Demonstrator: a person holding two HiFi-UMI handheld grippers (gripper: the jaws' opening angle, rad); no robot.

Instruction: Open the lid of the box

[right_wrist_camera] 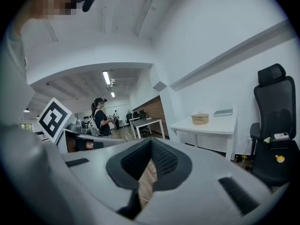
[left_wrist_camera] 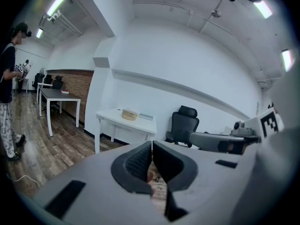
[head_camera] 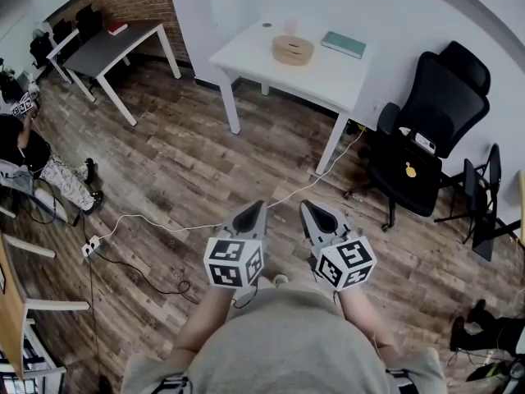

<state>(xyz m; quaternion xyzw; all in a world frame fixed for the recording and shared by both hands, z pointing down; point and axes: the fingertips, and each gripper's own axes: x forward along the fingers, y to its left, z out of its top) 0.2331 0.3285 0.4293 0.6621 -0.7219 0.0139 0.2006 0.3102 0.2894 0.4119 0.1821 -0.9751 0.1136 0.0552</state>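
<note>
The left tongs (head_camera: 259, 207) and the right tongs (head_camera: 307, 208) are held side by side in front of the person's body, well above the wooden floor (head_camera: 189, 162), both aimed toward the white desk (head_camera: 246, 56); the marker cubes sit close to the person's chest. In the left gripper view the left tongs (left_wrist_camera: 152, 144) are fully closed, pads meeting at the tips, with nothing between them; only floor shows through the gap lower down. In the right gripper view the right tongs (right_wrist_camera: 150, 142) are likewise closed tip to tip and hold nothing.

The box (head_camera: 293, 49) is a low round wooden one with its lid on; it stands on the white desk near the wall, well apart from both tongs. A teal book (head_camera: 343, 43) lies flat just beside it on the same desk. The box (left_wrist_camera: 129, 114) appears small and distant in the left gripper view, and the box (right_wrist_camera: 200, 118) in the right gripper view too.

A black office chair (head_camera: 426, 130) stands to the right of the desk; a white cable (head_camera: 164, 220) trails across the floor; a grey desk (head_camera: 107, 48) stands by the brick wall; another person (left_wrist_camera: 7, 102) stands at the far left.
</note>
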